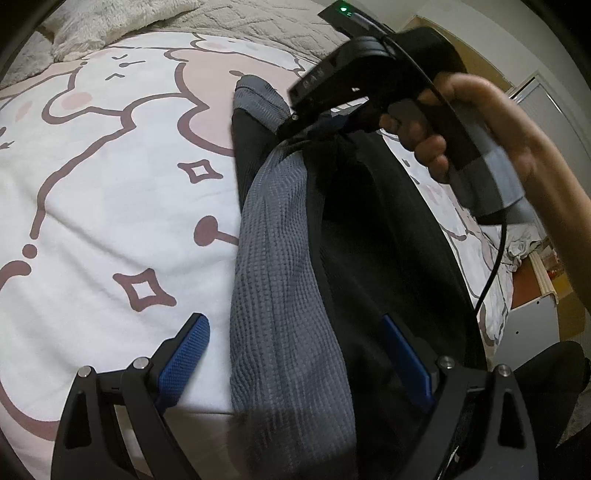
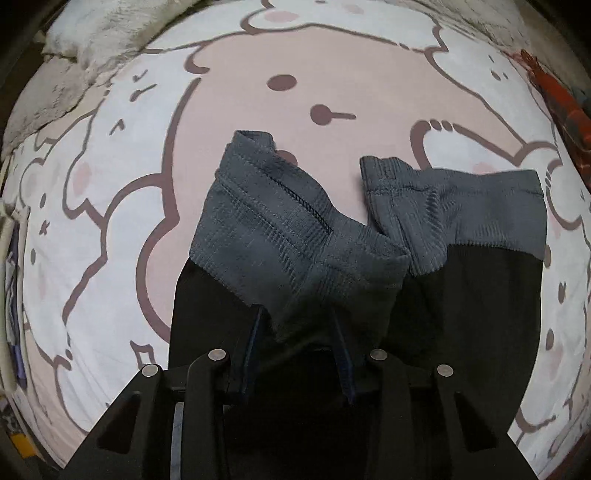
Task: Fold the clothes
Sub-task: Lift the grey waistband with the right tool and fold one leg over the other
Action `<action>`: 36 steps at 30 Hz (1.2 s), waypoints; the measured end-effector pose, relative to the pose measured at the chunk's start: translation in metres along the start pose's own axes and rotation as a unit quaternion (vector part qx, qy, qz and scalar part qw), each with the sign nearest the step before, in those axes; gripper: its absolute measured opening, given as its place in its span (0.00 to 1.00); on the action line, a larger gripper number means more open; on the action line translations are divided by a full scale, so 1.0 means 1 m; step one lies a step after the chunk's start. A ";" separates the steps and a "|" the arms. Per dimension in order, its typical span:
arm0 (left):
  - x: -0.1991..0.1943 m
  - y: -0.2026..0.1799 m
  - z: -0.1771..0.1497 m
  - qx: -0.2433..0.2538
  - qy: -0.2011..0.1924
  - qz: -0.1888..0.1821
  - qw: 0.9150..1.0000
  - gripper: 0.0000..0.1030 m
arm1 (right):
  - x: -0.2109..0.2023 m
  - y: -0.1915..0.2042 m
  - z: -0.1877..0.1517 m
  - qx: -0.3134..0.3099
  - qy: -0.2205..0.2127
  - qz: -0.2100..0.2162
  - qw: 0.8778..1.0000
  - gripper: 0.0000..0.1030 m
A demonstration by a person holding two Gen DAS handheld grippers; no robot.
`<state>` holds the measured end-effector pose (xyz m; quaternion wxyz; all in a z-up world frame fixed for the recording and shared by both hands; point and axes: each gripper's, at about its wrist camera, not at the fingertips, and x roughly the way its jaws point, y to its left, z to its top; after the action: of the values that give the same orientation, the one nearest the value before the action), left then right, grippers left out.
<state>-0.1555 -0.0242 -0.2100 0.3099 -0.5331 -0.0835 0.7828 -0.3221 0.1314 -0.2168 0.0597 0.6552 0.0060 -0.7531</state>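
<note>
A black garment with grey ribbed parts (image 1: 280,266) lies stretched along the bed. My left gripper (image 1: 291,319) is open, its blue pads (image 1: 184,354) straddling the near end of the cloth without pressing on it. Farther along, a hand holds my right gripper (image 1: 325,125), which points down and pinches a bunched fold. From the right wrist camera, the right gripper (image 2: 297,314) is shut on a fold of the grey ribbed band (image 2: 280,236); a second grey band (image 2: 461,210) lies to the right over black fabric (image 2: 461,302).
The bed sheet (image 1: 110,206) is white and pink with a brown cartoon print. A fluffy blanket (image 1: 122,18) lies at the head of the bed. The bed's edge (image 1: 498,295) runs along the right, with a cable (image 1: 495,258) hanging there. A red patterned cloth (image 2: 557,96) lies far right.
</note>
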 end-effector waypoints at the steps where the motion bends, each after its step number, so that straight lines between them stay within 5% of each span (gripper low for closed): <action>1: 0.000 0.000 0.000 0.000 0.000 0.000 1.000 0.90 | -0.003 -0.002 -0.004 -0.004 -0.011 0.013 1.000 0.08; 2: -0.001 0.000 -0.002 0.001 0.000 -0.002 1.000 0.90 | -0.008 -0.005 -0.007 0.000 -0.021 0.027 0.999 0.02; 9: -0.003 -0.012 -0.013 0.027 0.007 -0.009 1.000 0.86 | -0.076 -0.076 -0.072 0.076 -0.161 0.129 0.976 0.02; 15: 0.000 -0.025 -0.023 0.067 0.012 0.004 0.998 0.86 | -0.044 -0.145 -0.122 0.215 -0.145 0.171 0.951 0.05; 16: -0.001 -0.026 -0.025 0.073 0.013 0.006 0.997 0.86 | -0.039 -0.153 -0.128 0.235 -0.146 0.193 0.941 0.11; 18: -0.002 -0.029 -0.029 0.084 0.013 0.011 0.996 0.86 | -0.044 -0.166 -0.140 0.266 -0.163 0.218 0.925 0.68; 19: -0.001 -0.032 -0.031 0.088 0.013 0.013 0.996 0.86 | -0.047 -0.167 -0.142 0.273 -0.176 0.218 0.920 0.74; 24: 0.000 -0.040 -0.040 0.108 0.015 0.021 0.994 0.86 | -0.053 -0.161 -0.122 0.259 -0.176 0.214 0.926 0.74; 31: -0.007 -0.030 -0.044 0.092 0.010 0.031 0.995 0.74 | -0.031 -0.143 -0.091 0.250 -0.109 0.194 0.942 0.62; 36: -0.015 -0.020 -0.047 0.082 0.011 0.042 0.996 0.74 | -0.029 -0.152 -0.105 0.316 -0.102 0.180 0.926 0.62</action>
<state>-0.1021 -0.0261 -0.2090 0.3199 -0.5173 0.0067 0.7938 -0.2295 0.2936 -0.2138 -0.0156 0.5498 -0.3569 -0.7551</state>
